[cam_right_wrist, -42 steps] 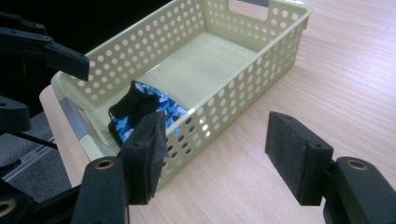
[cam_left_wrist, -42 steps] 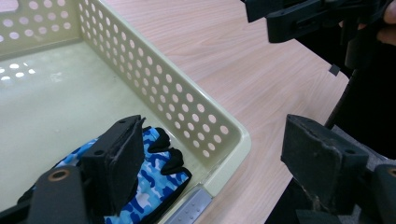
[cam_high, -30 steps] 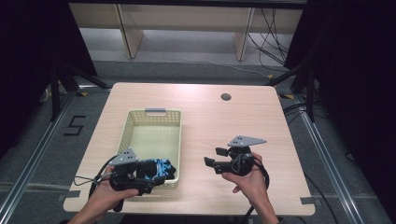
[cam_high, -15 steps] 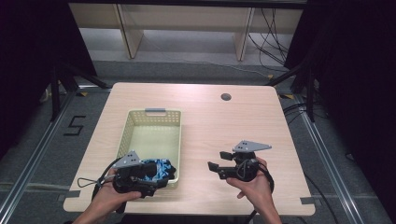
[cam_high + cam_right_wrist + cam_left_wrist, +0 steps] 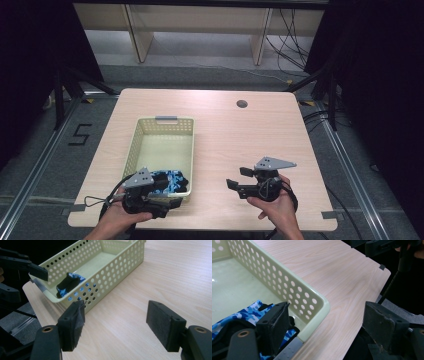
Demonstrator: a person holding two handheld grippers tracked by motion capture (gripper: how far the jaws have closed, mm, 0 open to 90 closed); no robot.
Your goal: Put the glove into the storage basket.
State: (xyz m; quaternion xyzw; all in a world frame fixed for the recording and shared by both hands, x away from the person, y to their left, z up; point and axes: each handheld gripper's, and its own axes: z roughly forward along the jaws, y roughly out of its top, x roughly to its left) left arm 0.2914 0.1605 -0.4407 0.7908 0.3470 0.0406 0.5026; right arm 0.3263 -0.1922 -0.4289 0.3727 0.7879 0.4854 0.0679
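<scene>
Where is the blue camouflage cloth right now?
High view: the cloth lies inside the basket at its near end, table's left side, beside the left gripper.

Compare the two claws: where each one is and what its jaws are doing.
The left claw sits at the near corner of the basket, one jaw inside by the blue cloth, the other outside the wall. The right claw hangs over bare table, apart from the basket, and its jaws have just been opening with nothing between them. Both are open, gripping nothing.
</scene>
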